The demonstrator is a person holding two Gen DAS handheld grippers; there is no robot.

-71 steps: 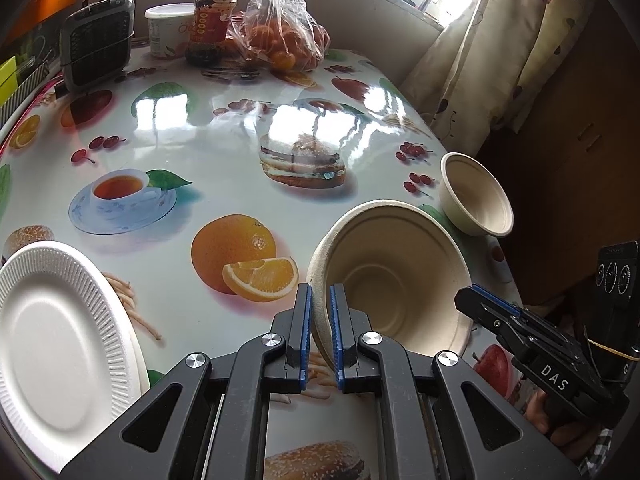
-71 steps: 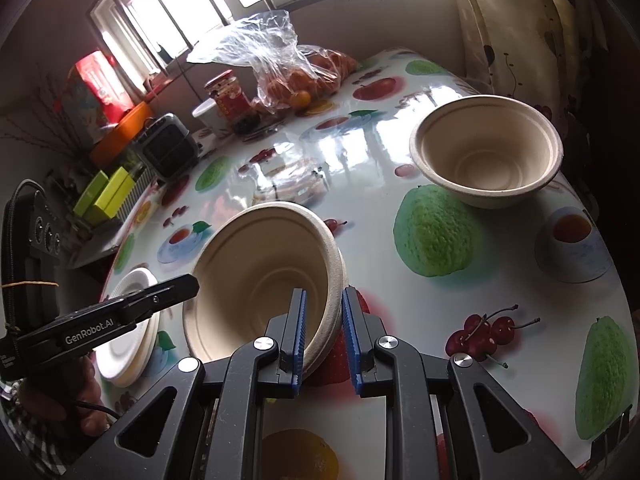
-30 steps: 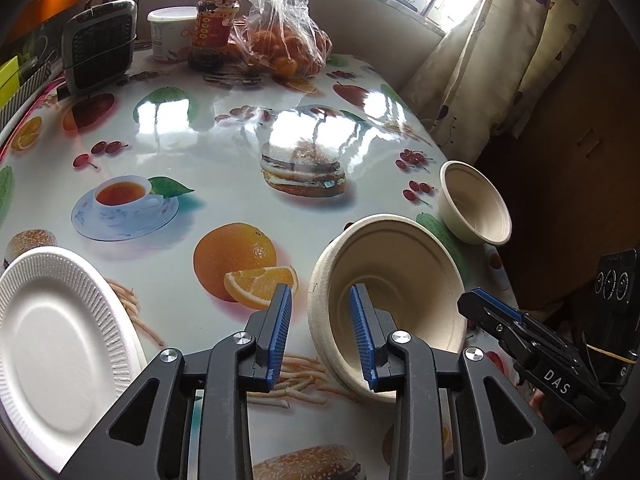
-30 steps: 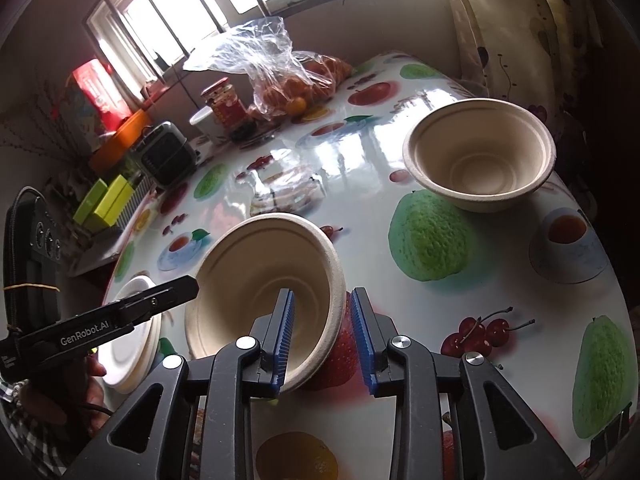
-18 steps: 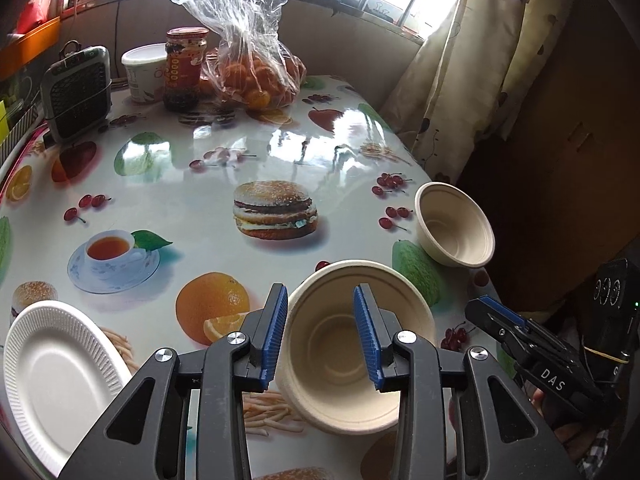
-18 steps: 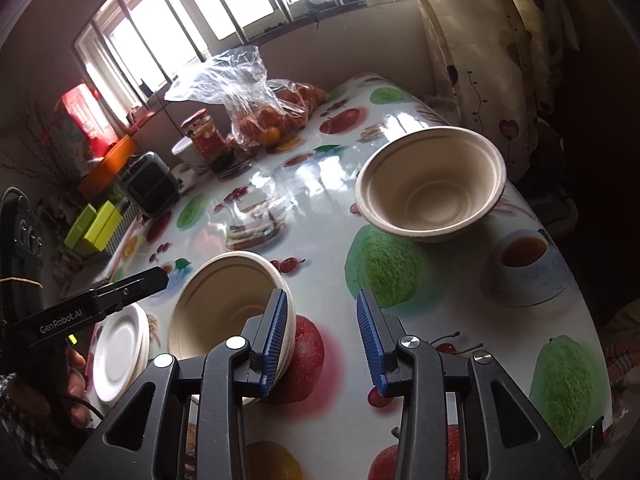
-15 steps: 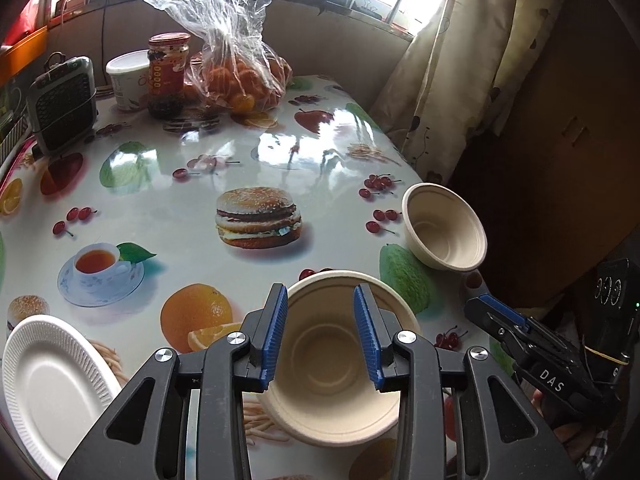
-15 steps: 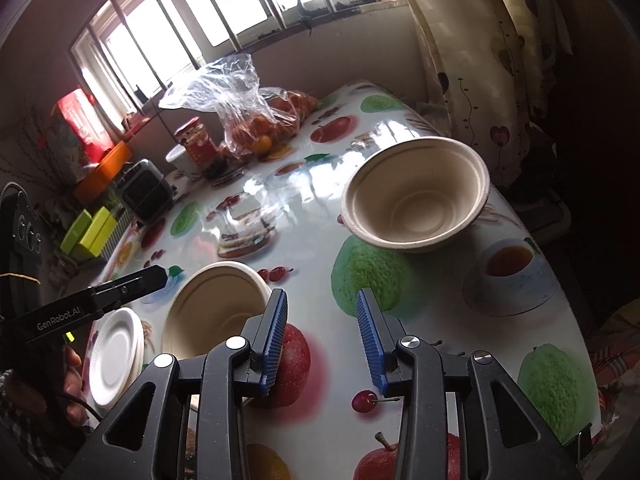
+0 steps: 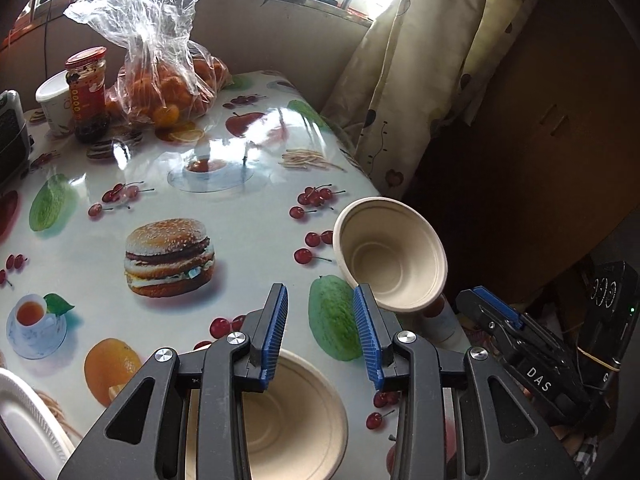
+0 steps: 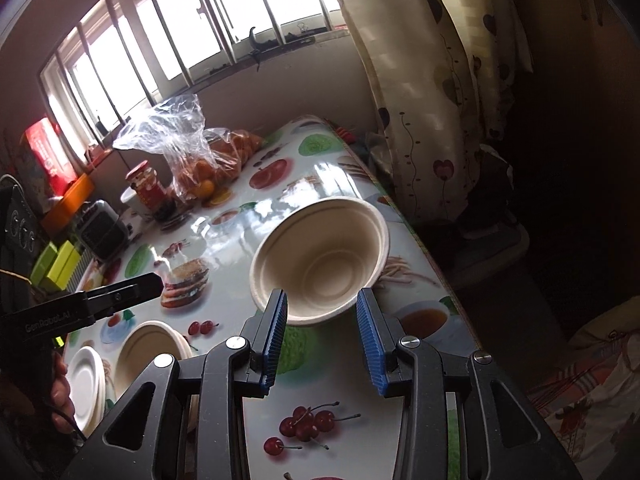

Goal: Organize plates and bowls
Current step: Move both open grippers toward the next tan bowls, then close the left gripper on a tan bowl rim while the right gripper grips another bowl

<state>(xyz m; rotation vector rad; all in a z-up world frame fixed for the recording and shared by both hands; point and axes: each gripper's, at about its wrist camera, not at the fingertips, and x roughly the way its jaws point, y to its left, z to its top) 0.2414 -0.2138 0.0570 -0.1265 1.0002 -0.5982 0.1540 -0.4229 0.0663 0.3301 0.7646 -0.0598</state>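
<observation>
A stack of beige paper bowls (image 9: 296,412) stands on the table below my left gripper (image 9: 320,334), which is open and empty above it. The stack also shows in the right wrist view (image 10: 148,350). A single beige bowl (image 9: 394,254) stands near the table's right edge; in the right wrist view it (image 10: 324,264) lies just ahead of my right gripper (image 10: 322,334), which is open and empty. White paper plates (image 10: 86,380) are stacked left of the bowl stack, also seen in the left wrist view (image 9: 28,424).
At the back of the fruit-print table (image 9: 240,208) stand a bag of oranges (image 9: 168,76), a red-lidded jar (image 9: 86,92) and a white tub (image 9: 52,100). A black appliance (image 10: 102,232) stands at the left. A curtain (image 9: 420,80) hangs past the right edge.
Both grippers opened and let go of the bowl stack, which now stands on the table. Both then rose and pulled back; the right one turned toward the single bowl.
</observation>
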